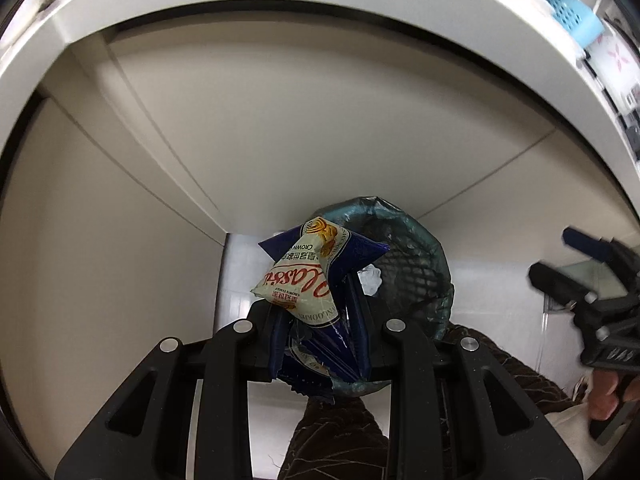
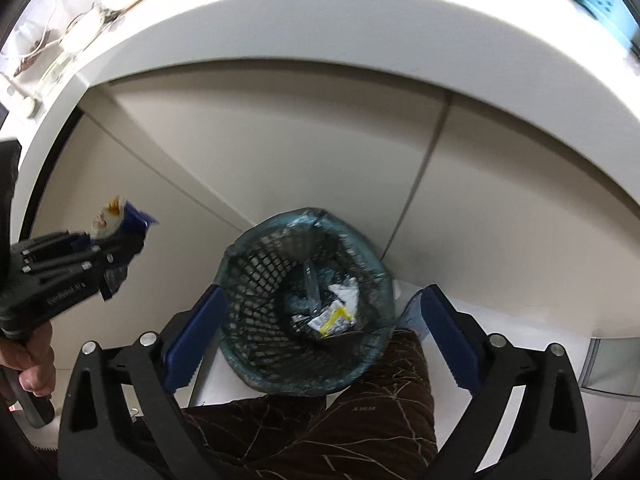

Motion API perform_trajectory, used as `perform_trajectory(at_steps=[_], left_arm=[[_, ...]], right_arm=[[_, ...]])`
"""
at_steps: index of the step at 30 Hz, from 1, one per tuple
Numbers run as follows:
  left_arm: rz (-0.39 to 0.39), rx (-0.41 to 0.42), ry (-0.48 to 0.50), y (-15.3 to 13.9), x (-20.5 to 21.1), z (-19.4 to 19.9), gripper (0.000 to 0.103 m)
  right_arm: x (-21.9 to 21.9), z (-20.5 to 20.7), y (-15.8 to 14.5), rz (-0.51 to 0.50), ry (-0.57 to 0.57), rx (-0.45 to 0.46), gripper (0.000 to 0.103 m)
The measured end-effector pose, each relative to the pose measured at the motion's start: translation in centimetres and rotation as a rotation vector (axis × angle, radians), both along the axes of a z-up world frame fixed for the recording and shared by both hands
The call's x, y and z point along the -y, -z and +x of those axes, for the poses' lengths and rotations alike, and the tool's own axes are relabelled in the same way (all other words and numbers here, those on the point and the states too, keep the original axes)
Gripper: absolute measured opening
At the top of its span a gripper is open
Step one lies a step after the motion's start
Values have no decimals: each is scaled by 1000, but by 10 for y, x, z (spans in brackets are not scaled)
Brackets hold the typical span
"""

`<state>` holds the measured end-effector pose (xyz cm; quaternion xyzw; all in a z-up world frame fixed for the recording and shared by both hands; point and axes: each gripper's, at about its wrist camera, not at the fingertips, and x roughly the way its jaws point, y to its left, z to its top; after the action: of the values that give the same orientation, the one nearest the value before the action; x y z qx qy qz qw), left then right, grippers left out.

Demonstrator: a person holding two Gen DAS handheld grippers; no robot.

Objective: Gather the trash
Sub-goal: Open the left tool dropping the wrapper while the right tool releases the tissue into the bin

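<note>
Cream cabinet front [image 2: 280,140] seen behind lined mesh bin [image 2: 304,312]. Snack wrapper [image 1: 308,280] clamped in left gripper [image 1: 320,320]; right gripper [image 2: 316,328] spread wide, nothing held, above bin.

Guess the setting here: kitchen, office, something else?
Probably a home kitchen or dining corner. A white countertop carries dishes and utensils, with pale cabinet doors beneath it and a lined mesh wastebasket on the floor.

Navy-and-cream snack wrapper [image 1: 310,280] with red lettering; black mesh bin [image 2: 304,300], teal liner; brown line-patterned trousers [image 2: 340,420].
</note>
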<state>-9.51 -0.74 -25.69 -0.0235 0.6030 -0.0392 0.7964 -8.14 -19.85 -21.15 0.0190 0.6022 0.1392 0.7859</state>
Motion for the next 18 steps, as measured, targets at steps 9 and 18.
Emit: perform_trajectory(at_steps=[9, 18], left_arm=[[14, -33, 113, 28, 31, 14, 26], [40, -54, 223, 46, 64, 16, 28]], right_arm=[[33, 3, -6, -20, 87, 14, 94], [55, 2, -16, -21, 143, 23, 94]])
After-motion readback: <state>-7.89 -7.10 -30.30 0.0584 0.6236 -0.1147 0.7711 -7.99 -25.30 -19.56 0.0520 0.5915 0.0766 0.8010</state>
